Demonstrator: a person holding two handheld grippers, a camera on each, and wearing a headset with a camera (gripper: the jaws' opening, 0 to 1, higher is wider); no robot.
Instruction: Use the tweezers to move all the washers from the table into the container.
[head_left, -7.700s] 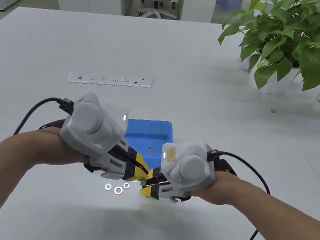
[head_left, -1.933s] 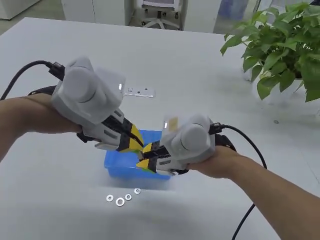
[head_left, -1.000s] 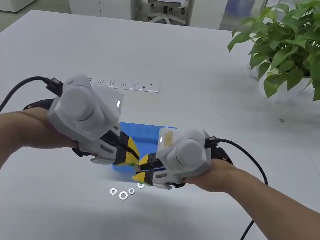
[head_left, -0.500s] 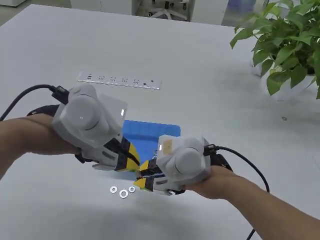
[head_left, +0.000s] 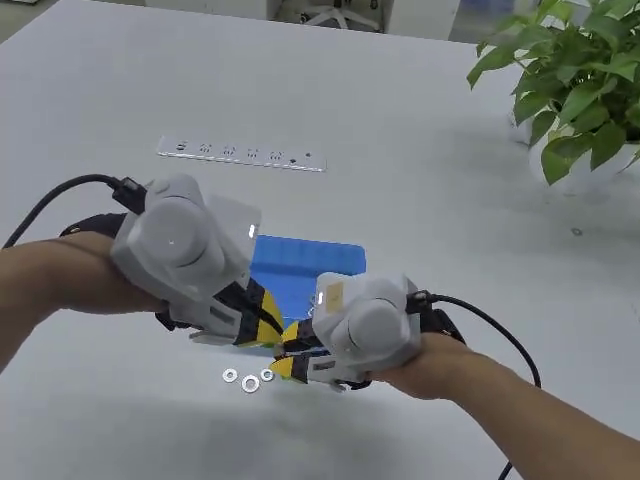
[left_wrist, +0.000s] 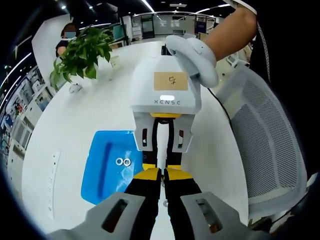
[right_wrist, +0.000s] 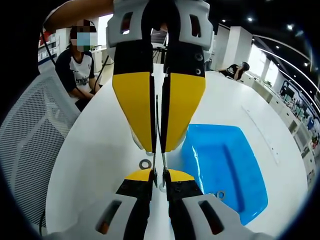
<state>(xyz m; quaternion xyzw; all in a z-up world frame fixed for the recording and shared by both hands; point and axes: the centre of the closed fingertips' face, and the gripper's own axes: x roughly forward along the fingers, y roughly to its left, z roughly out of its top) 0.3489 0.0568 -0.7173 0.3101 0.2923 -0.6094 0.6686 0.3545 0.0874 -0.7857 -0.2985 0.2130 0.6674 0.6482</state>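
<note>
Right gripper view has the right gripper (right_wrist: 160, 176) rising from six o'clock, its black fingers capped with yellow pads that stand almost together, pinching a pair of thin, bright metal tweezers (right_wrist: 158, 161). From twelve o'clock the left gripper (right_wrist: 159, 147) comes down to meet it, its broad, flat yellow pads also drawn in close, with the tweezers' slim arms running up the narrow slit between them. A flat steel washer (right_wrist: 145, 164), ring-shaped, lies on the smooth white table (right_wrist: 100, 150) just at nine o'clock of the tweezers. At three o'clock sits the container (right_wrist: 220, 160), a shallow, glossy blue plastic tray with rounded corners, and one small washer rests on its floor near the five o'clock corner. Left gripper view shows two more washers side by side inside the tray, at nine o'clock of the jaws, and the right gripper's boxy matte white body facing the camera. Head view shows both hands bringing the rounded grey housings tip to tip at the container's near edge. Three loose washers (head_left: 249, 379) lie in a short row on the table at seven o'clock of the tray. A long white power strip (head_left: 243, 155) lies at eleven o'clock, and a leafy green plant (head_left: 570, 80) stands at two o'clock.
</note>
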